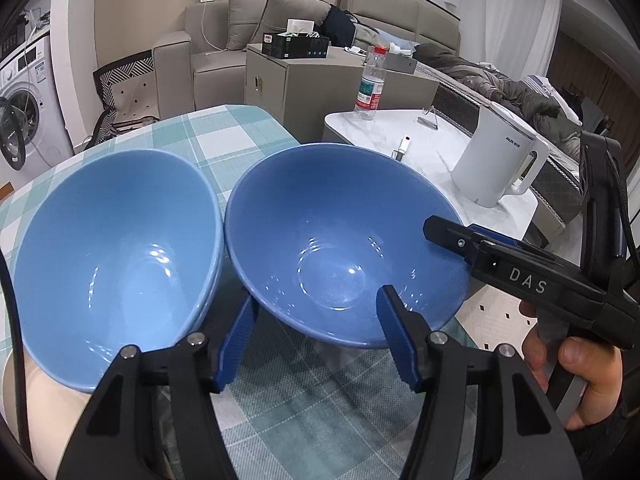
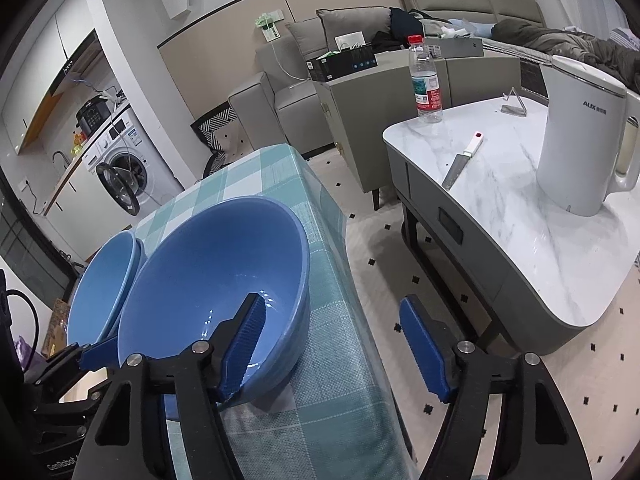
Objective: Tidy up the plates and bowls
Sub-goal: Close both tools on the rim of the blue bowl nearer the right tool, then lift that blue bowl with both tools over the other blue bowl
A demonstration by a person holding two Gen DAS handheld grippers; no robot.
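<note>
A single blue bowl [image 1: 332, 240] [image 2: 208, 264] stands on the checked tablecloth [image 1: 224, 136] [image 2: 340, 320], close to the table's right edge. Just left of it is a stack of matching blue bowls [image 1: 116, 248] [image 2: 108, 280]. My left gripper [image 1: 318, 296] straddles the single bowl's near wall, one pad inside and one outside between the two bowls, with a wide gap. My right gripper [image 2: 332, 298] straddles the bowl's right wall. Its left pad is inside the bowl and its right pad hangs well clear over the table edge. Neither gripper visibly clamps the wall.
A marble-topped side table [image 2: 500, 200] stands to the right across a strip of floor. It carries a white kettle [image 2: 580, 140], a water bottle [image 2: 426, 80] and a knife [image 2: 460, 164]. A hand [image 1: 580, 380] holds the right gripper. A sofa and a washing machine are beyond.
</note>
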